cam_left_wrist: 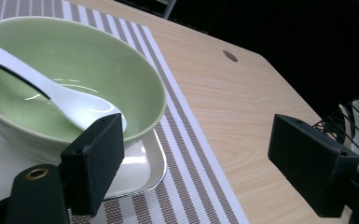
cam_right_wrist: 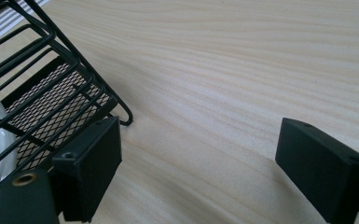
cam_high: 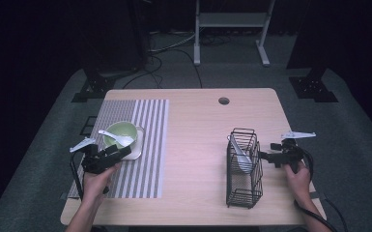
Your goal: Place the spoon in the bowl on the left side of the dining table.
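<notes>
You held the left gripper (cam_high: 121,152) wide open and empty just short of the white spoon (cam_left_wrist: 51,91) resting in the green bowl (cam_left_wrist: 121,70), apparently poised to advance and close on it.

Overhead cam; gripper cams close, prob. low.

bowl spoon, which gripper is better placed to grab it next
Left. The left gripper sits open right by the green bowl holding the white spoon; the right gripper is beside the wire basket.
</notes>
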